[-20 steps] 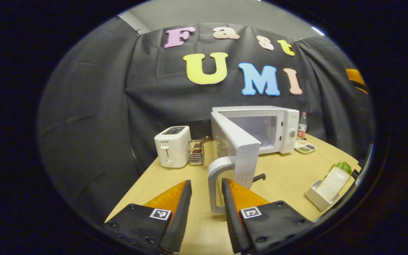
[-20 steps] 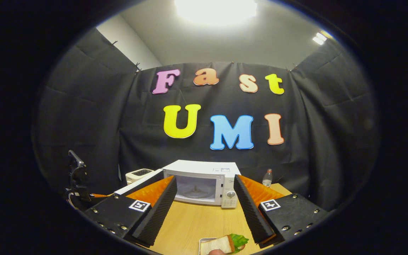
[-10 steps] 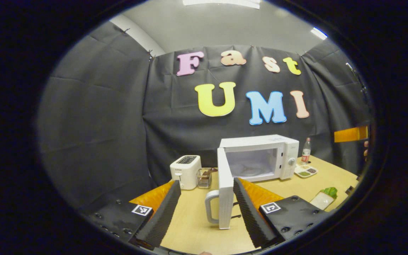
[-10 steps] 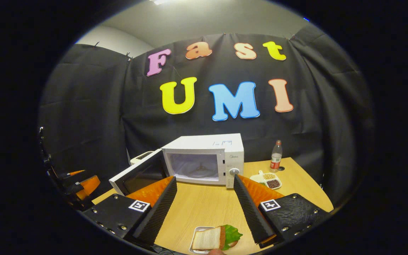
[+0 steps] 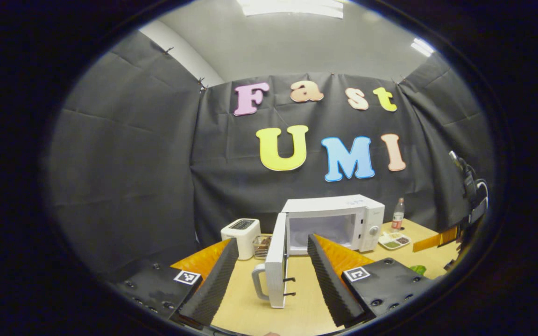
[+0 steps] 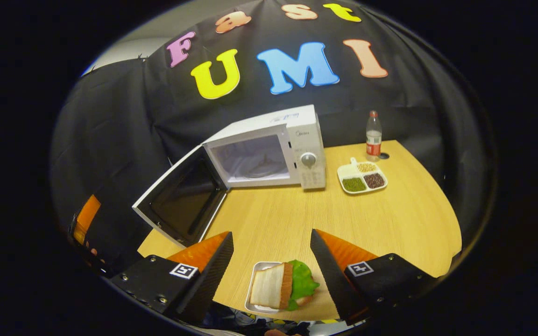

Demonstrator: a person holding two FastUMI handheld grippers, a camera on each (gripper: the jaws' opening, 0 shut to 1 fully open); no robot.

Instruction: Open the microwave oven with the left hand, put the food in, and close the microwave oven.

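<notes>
The white microwave (image 5: pixel 332 224) (image 6: pixel 269 151) stands at the back of the wooden table with its door (image 5: pixel 276 266) (image 6: pixel 180 200) swung wide open and its cavity bare. My left gripper (image 5: pixel 272 239) is open and holds nothing; it hovers in front of the door's edge and handle (image 5: pixel 257 282), apart from them. A sandwich with lettuce (image 6: pixel 283 291) lies in a small white tray at the table's front edge. My right gripper (image 6: pixel 271 233) is open, tilted down just above and behind the sandwich, touching nothing. The left gripper (image 6: pixel 87 214) shows at the far left.
A white toaster (image 5: pixel 241 235) and a small wire basket (image 5: pixel 262 246) stand left of the microwave. A drink bottle (image 6: pixel 373 133) and a divided snack dish (image 6: pixel 361 176) sit to its right. Bare table (image 6: pixel 297 214) lies between the sandwich and the microwave.
My left gripper has come off the door handle and pulled back and up, leaving the door wide open. My right gripper has tipped downward, bringing the sandwich between its fingers' view.
</notes>
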